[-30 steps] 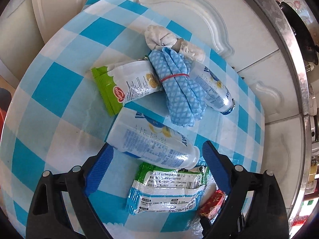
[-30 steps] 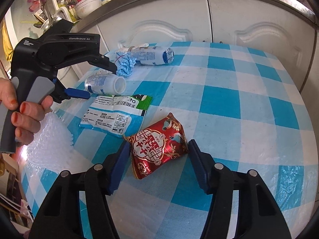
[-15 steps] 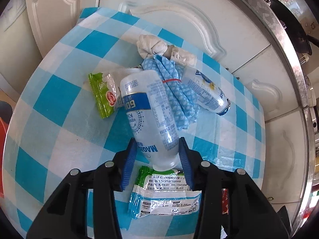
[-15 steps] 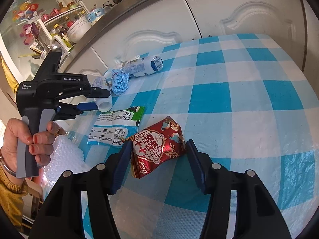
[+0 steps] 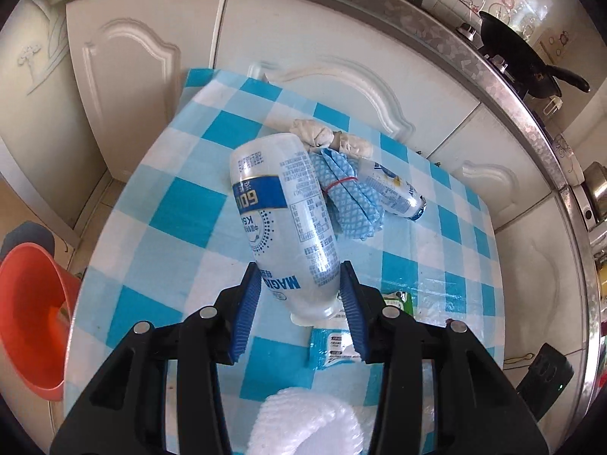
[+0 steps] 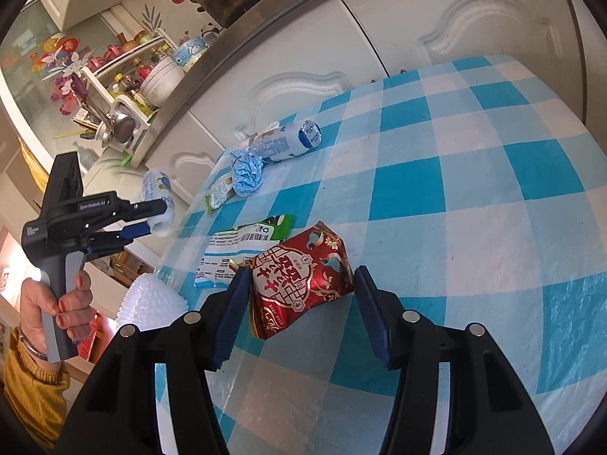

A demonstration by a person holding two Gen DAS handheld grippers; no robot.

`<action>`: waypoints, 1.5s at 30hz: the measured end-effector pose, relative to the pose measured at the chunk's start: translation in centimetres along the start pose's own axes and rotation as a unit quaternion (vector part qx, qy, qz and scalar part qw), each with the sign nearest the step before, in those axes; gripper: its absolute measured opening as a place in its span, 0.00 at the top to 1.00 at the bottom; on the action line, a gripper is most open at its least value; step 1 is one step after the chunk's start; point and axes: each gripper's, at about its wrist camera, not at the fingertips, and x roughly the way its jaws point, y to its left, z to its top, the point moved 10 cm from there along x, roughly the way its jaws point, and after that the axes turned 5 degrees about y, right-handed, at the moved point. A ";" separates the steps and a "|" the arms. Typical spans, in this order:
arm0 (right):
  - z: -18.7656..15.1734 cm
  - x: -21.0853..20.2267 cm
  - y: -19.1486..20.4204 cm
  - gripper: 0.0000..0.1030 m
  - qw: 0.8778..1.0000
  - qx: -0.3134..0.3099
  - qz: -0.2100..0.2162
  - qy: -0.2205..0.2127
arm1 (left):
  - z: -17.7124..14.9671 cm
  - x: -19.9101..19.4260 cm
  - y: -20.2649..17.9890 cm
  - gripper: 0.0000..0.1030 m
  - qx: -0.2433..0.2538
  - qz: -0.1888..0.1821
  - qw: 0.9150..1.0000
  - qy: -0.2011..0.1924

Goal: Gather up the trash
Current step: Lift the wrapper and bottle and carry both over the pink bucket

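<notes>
Partly hidden behind the held bottle [image 5: 284, 223], the green wrapper [image 5: 398, 297] barely shows.

1. A home kitchen: white panelled cabinet doors [image 5: 288, 30] under a steel-edged counter [image 5: 504, 87].
2. A black pan [image 5: 519, 57] on the stove, a dish rack [image 6: 125, 102] (crowded with bowls and jars).

left wrist cam: I look steeply down over the table [image 5: 182, 204], toward the cabinets | right wrist cam: lower, shallower, near the table's front edge | shared: blue cloth bundle [image 5: 351, 197] [image 6: 246, 174]
</notes>
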 end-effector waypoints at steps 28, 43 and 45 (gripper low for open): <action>0.9 -0.8 9.9 0.45 0.990 0.042 0.133 -0.013 | -10.2 -8.0 21.5 0.57 -0.085 0.041 0.994 -0.061; -1.3 2.4 28.2 0.44 0.981 -0.114 0.152 0.043 | -12.4 -8.3 31.1 0.57 -0.161 0.045 0.983 -0.074; -2.4 4.1 30.8 0.44 0.977 -0.136 0.153 0.060 | -12.8 -8.0 32.1 0.57 -0.168 0.042 0.982 -0.073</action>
